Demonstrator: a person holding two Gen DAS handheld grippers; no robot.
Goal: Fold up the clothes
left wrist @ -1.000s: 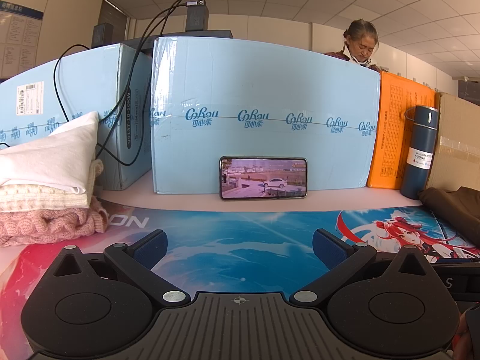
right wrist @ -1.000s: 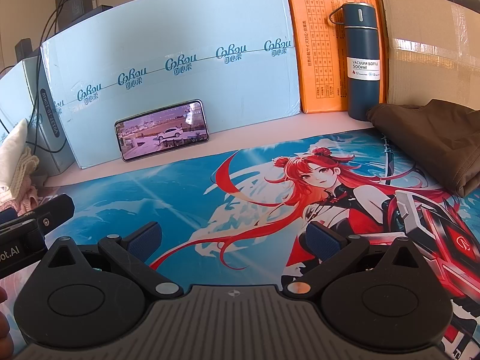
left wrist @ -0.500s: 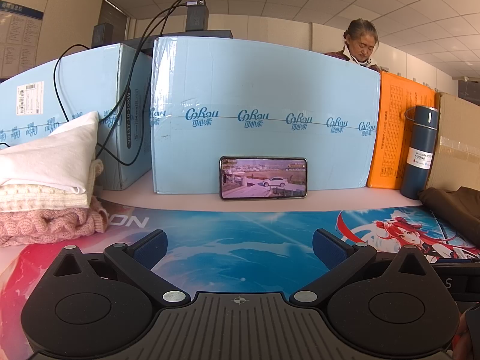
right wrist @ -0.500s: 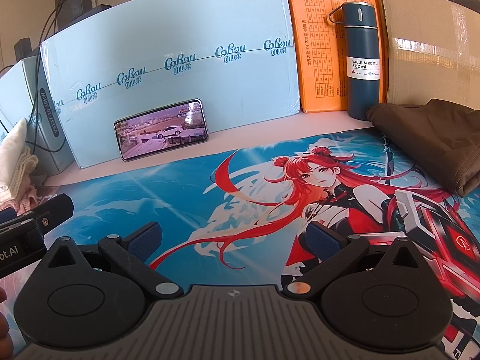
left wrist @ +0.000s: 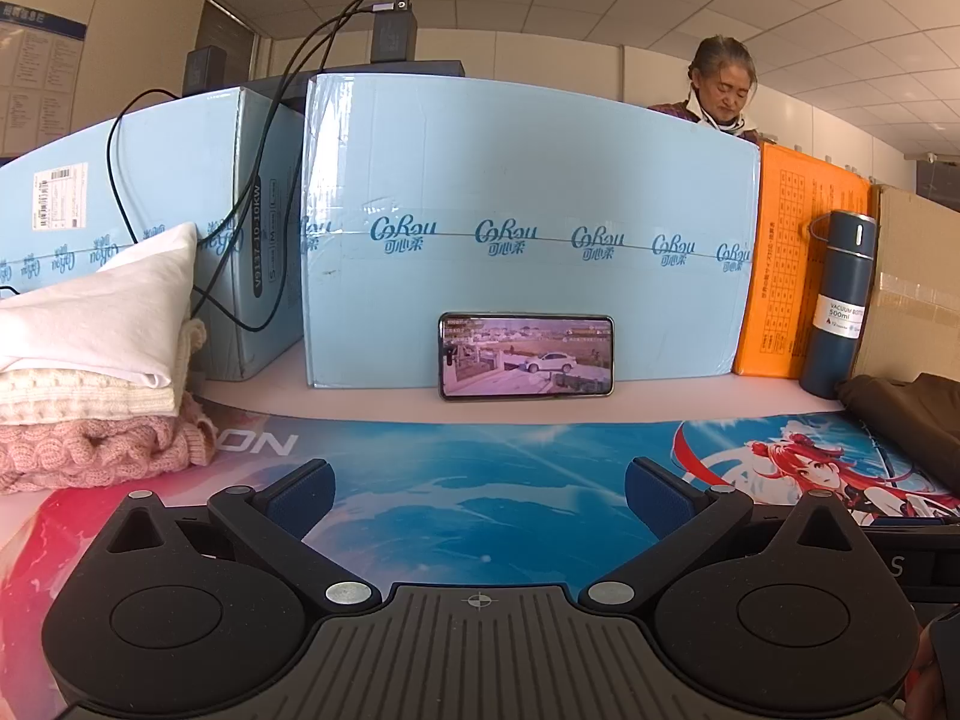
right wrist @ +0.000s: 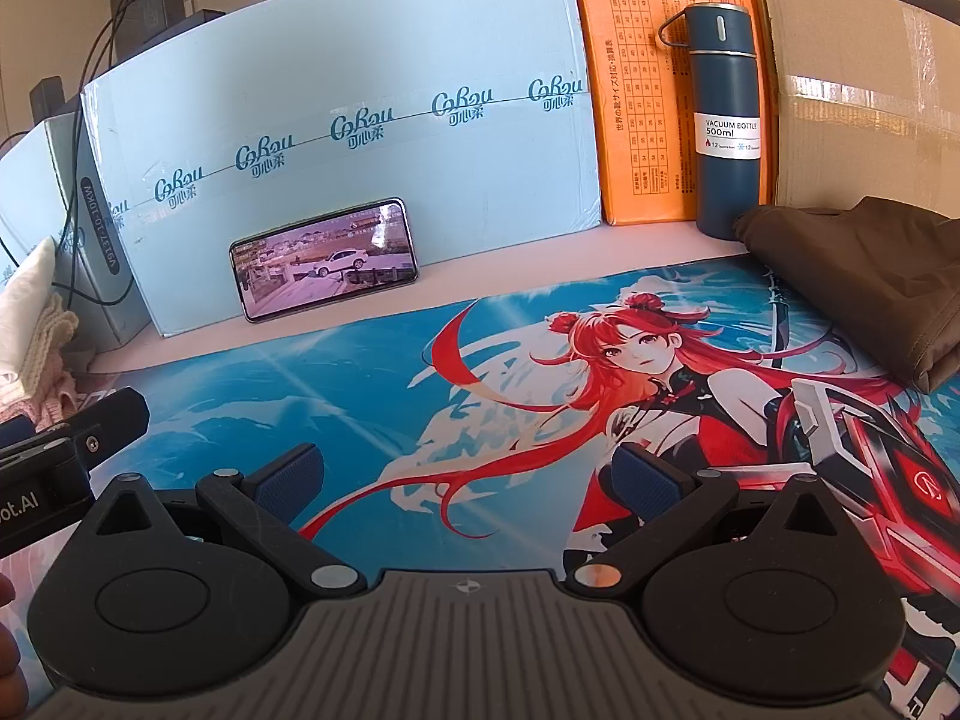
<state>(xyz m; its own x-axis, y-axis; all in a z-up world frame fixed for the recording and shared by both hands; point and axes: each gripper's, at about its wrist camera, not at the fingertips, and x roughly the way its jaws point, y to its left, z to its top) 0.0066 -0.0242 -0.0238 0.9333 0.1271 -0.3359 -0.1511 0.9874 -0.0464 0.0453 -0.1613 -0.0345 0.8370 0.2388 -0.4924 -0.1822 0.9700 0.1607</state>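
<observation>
A brown garment [right wrist: 864,276] lies crumpled at the right end of the printed desk mat [right wrist: 372,396]; its edge also shows in the left wrist view as brown cloth [left wrist: 906,414]. At the left end sits a stack of folded clothes [left wrist: 90,372]: white on top, cream knit, pink knit below. My left gripper [left wrist: 480,492] hovers open over the blue middle of the mat, nothing between its fingers. My right gripper [right wrist: 471,480] is open too, low over the mat, left of the brown garment. The left gripper's body [right wrist: 54,450] shows at the left edge of the right wrist view.
Pale blue cartons [left wrist: 528,210] wall off the back, with a phone [left wrist: 527,355] leaning on them. An orange box [right wrist: 642,108], a blue vacuum bottle [right wrist: 723,120] and a cardboard box [right wrist: 864,96] stand back right. Cables [left wrist: 240,180] hang at the left. A person [left wrist: 720,90] stands behind the cartons.
</observation>
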